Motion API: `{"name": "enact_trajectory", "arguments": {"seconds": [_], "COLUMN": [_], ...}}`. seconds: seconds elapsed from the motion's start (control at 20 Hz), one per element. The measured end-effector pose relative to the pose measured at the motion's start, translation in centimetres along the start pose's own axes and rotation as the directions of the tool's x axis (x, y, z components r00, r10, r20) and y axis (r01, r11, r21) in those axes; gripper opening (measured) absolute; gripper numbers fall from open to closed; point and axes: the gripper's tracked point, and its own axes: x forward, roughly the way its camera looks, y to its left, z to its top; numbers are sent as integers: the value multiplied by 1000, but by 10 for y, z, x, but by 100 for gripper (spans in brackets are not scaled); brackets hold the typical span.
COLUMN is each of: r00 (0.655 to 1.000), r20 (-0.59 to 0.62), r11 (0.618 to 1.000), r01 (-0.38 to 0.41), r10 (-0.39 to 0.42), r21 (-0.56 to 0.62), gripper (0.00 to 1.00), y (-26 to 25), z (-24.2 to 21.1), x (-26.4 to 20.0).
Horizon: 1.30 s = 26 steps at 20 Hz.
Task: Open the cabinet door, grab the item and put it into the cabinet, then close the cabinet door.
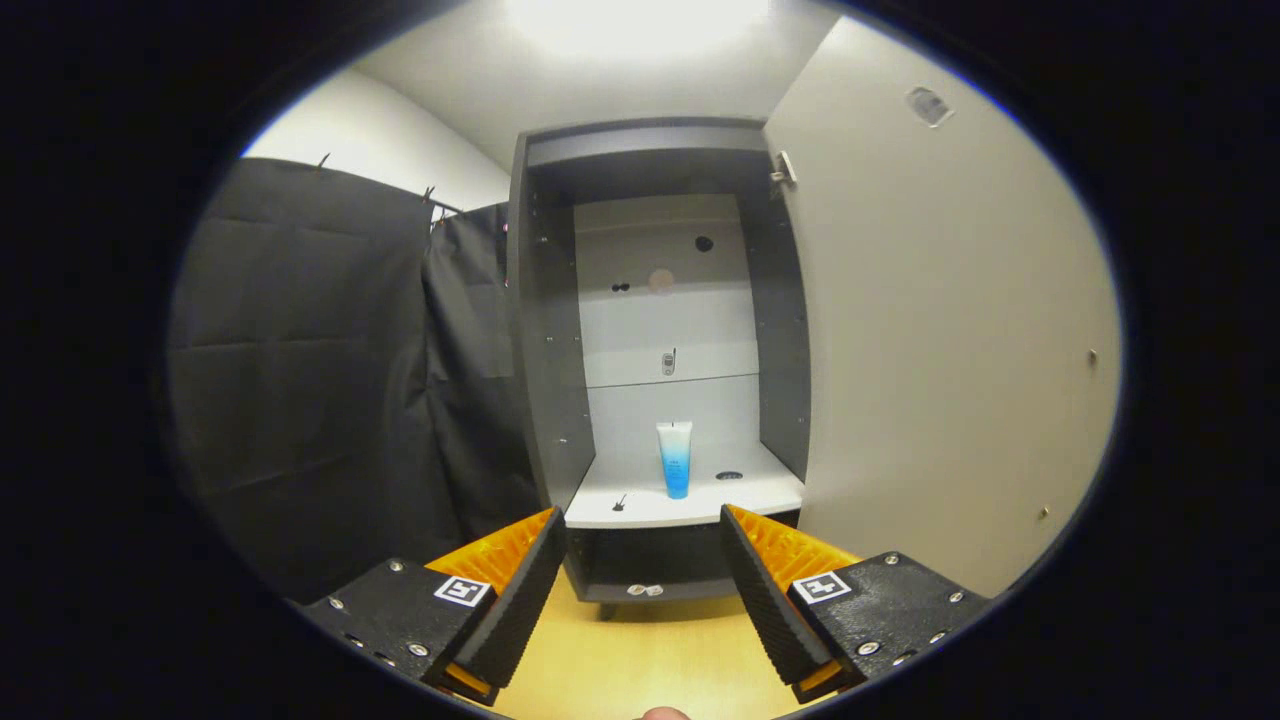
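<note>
We look forward along our gripper, whose two fingers are spread wide apart with nothing between them, only a yellow-toned wooden floor or tabletop showing beneath. Straight ahead, beyond the fingertips, stands a tall grey cabinet with its door swung fully open to the right, a pale flat panel seen from its inner side with a hinge at the top. On the white shelf inside, a small tube stands upright on its cap, white at the top and shading to blue at the bottom, well apart from the fingers. We judge that the item is already in place, so the remaining work is likely closing the door. The tube looks light, soft-walled and smooth, so it would squash or slip under a hard squeeze and tip easily; we would take it across its middle, gently. The door looks stiff and flat, best pushed on its free edge. Black cloth hangs to the left of the cabinet.
</note>
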Motion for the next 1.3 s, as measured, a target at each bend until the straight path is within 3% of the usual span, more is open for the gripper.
{"name": "enact_trajectory", "arguments": {"seconds": [0.2, 0.45, 0.95, 1.1, 1.3], "r00": [999, 997, 950, 941, 951], "r20": [-48, -38, 12, 10, 21], "r11": [1000, 996, 941, 931, 944], "r01": [18, 72, 311, 336, 307], "r10": [-18, -75, -312, -339, -307], "r21": [-3, -58, -136, -143, -122], "gripper": [94, 93, 94, 93, 94], "y": [-10, -42, -209, -254, -290], "z": [-16, -10, 19, 26, 33], "x": [-58, -99, -167, -174, -145]}}
